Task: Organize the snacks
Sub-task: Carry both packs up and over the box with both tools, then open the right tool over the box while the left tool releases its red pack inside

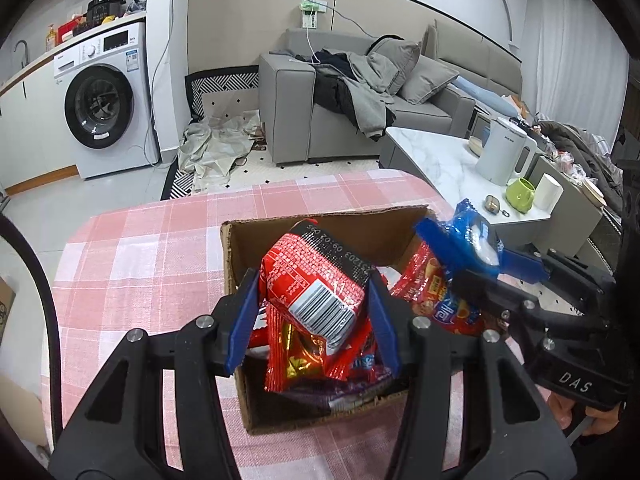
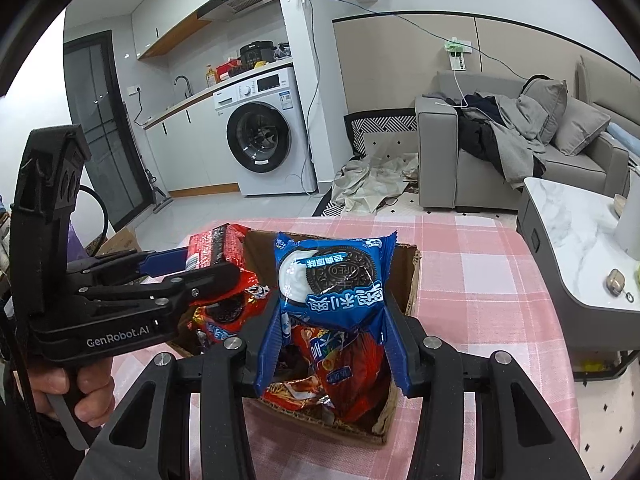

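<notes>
Left wrist: left gripper (image 1: 310, 300) jaws closed on red snack pack (image 1: 320, 280) – long axis runs away from cam, barcode end nearest, sealed black end pointing far, over cardboard box (image 1: 320, 224) of snacks on pink checked cloth (image 1: 140, 248).

Right wrist: right gripper (image 2: 332, 320) jaws clamped on blue Oreo pack (image 2: 332, 276), roughly upright w/ print upside down, crimped top edge up – held above same box, near its middle.

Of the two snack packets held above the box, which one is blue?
The Oreo packet in the right gripper; the left gripper holds a red packet.
</notes>
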Demonstrator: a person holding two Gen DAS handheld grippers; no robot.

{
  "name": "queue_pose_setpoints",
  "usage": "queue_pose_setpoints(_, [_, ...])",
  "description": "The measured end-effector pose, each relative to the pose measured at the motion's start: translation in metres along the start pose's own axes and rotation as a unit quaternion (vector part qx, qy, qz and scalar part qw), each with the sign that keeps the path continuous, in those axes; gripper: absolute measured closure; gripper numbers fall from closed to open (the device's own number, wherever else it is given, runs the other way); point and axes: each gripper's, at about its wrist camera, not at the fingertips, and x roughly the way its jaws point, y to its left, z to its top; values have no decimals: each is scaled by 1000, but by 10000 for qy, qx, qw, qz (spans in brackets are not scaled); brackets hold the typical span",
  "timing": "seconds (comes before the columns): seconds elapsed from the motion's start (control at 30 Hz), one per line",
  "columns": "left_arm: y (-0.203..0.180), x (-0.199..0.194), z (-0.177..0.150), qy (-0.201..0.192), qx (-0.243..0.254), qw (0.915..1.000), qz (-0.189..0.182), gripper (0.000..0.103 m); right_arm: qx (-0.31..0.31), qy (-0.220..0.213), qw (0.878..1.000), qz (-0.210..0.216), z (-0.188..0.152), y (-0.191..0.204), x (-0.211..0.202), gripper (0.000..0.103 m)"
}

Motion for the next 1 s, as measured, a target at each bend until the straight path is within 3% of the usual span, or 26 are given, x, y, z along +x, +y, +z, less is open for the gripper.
queue_pose_setpoints(0.7, [2,66,1,347,187,9992,114,54,7,339,9993,-147,0,-9,43,56])
queue_pose_setpoints(0.8, [-1,64,2,303,213,9993,107,53,-17,272,9996,-86,1,-5,39,48])
queue_pose_setpoints(0.87, [-2,58,0,211,216,9995,128,50,-54,182,9998,-70,2,-4,34,37])
queue_pose_setpoints(0.93, [-3,50,-1,138,199,9996,129,43,-35,72,9998,-162,1,-5,26,22])
queue_pose_setpoints(1.0, [-1,41,-1,13,183,9998,100,25,27,-24,9999,-167,-1,-8,17,12])
